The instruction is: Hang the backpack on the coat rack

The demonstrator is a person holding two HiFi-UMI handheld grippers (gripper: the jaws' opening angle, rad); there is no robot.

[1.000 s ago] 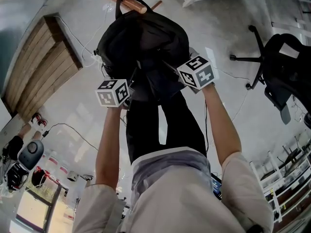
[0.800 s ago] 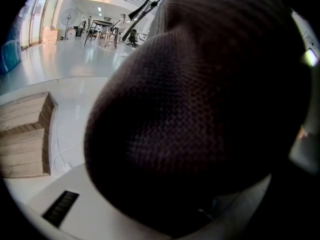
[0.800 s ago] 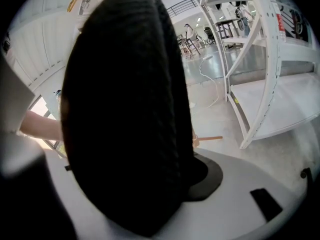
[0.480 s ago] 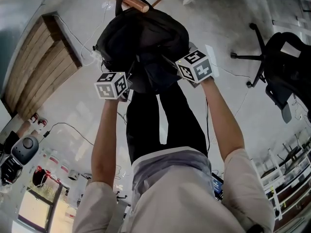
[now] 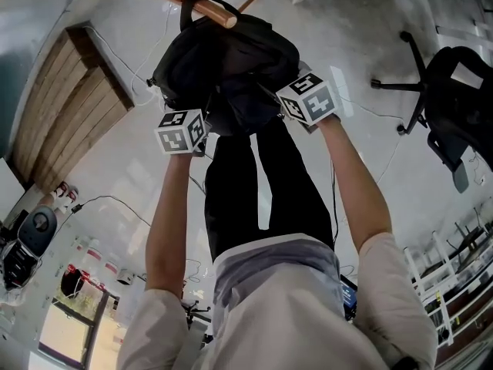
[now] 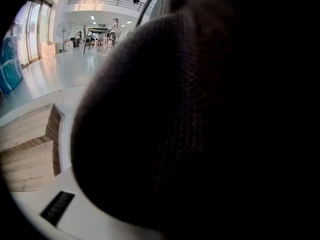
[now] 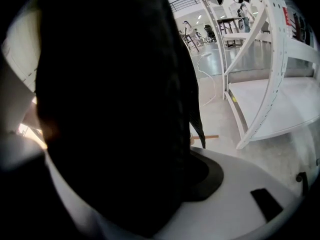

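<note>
The black backpack (image 5: 223, 68) hangs by its top handle (image 5: 191, 0) over a wooden peg (image 5: 212, 8) of the coat rack, high in the head view. My left gripper (image 5: 205, 128) is at the pack's lower left side and its jaws have just been opening. Black fabric (image 6: 200, 124) fills the left gripper view and hides those jaws. My right gripper (image 5: 282, 105) is at the pack's lower right side. In the right gripper view the fabric (image 7: 110, 109) lies across the white lower jaw, and the other jaw is hidden.
A wooden platform (image 5: 65, 99) lies on the floor at the left. A black office chair (image 5: 454, 91) stands at the right. White shelving (image 7: 260, 74) rises beyond the pack. Thin cables (image 5: 115, 203) run over the pale floor. My own black-trousered legs (image 5: 262, 199) are below the pack.
Both grippers have sunk a little along the backpack's lower part. The backpack stays hooked on the peg.
</note>
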